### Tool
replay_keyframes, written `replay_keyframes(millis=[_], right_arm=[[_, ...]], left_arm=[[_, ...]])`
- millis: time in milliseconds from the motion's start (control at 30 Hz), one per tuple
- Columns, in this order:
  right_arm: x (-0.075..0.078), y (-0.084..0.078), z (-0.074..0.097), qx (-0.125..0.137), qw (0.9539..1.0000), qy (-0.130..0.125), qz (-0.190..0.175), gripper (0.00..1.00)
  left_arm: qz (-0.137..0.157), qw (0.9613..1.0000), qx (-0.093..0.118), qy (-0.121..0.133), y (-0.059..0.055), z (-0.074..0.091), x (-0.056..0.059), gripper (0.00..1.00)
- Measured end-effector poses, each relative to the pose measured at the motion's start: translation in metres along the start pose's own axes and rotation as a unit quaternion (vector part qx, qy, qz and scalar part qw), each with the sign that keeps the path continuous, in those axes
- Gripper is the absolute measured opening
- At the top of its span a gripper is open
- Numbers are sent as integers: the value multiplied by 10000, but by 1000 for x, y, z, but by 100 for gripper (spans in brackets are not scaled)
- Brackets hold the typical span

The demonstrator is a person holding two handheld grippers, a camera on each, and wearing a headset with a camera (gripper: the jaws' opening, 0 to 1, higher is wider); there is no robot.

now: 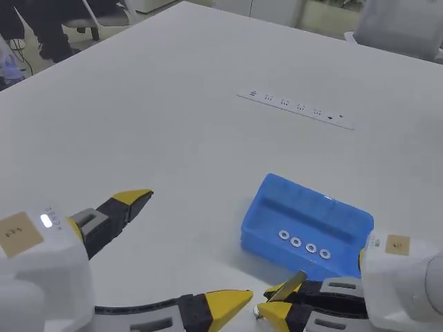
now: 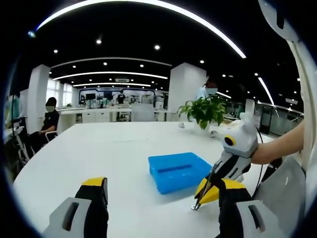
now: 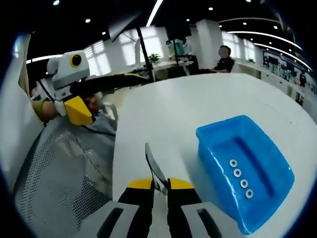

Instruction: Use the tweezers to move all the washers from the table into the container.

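The white tabletop [image 1: 173, 124] takes up most of the head view, with a strip of sockets [image 1: 297, 109] set flush into it on the far side. On its near part sits the blue container [image 1: 271, 242], a shallow open tray.

The left gripper [image 1: 190, 247] is held low on the near left, its yellow-tipped jaws spread wide with nothing between them. The right gripper [image 3: 159, 184] is at the near right, just beside the container's front wall. Its jaws are pressed together on the tweezers [image 3: 154, 166].

The tweezers are thin and metallic. In the right gripper view their long axis runs forward out of the jaws and leans left, away from the container, which lies ahead and to the right. In the left gripper view they slant down to a tip that is at or just above the tabletop in front of the container.

Four washers [image 1: 303, 245] lie in a straight row on the container's floor, close to its near wall. No loose washer can be made out on the bare tabletop. A small glint at the tweezers' tip is too small to call a washer.

If that tip does carry a washer, the right gripper is the nearer one, and the drop would probably call for swinging the tip right, over the container's near wall.
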State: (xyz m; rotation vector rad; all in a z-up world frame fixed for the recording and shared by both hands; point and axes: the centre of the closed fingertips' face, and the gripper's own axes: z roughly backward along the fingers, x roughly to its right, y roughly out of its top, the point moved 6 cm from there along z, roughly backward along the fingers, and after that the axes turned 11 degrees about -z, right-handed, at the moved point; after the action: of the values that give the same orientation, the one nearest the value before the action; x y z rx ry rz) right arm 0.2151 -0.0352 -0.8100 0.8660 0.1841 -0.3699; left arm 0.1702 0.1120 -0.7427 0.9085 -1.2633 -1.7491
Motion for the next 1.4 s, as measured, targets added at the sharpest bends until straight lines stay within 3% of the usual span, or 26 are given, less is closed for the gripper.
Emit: replay_keyframes(millis=[100, 200, 400, 600, 900, 1400], right_arm=[[0, -2, -2, -224, 9989, -80, 410, 6], [-1, -4, -4, -476, 9945, -173, 914, 5], [-5, -3, -5, -584, 9907, -190, 1216, 4], [-9, 0, -2, -867, 9799, -205, 1785, 4], [-8, 20, 11, -871, 9725, -289, 2139, 4], [9, 55, 27, -496, 9697, -693, 2288, 4]], left_arm=[[5, 10000, -11, 13, 1, 0, 1, 95], [5, 10000, -11, 15, 3, -1, 2, 94], [20, 10000, -15, 23, 3, 0, 3, 94], [22, 10000, -15, 28, 4, 0, 2, 94], [-2, 10000, -43, 40, 4, 0, 2, 93], [40, 10000, 7, 56, 3, -1, 0, 93]])
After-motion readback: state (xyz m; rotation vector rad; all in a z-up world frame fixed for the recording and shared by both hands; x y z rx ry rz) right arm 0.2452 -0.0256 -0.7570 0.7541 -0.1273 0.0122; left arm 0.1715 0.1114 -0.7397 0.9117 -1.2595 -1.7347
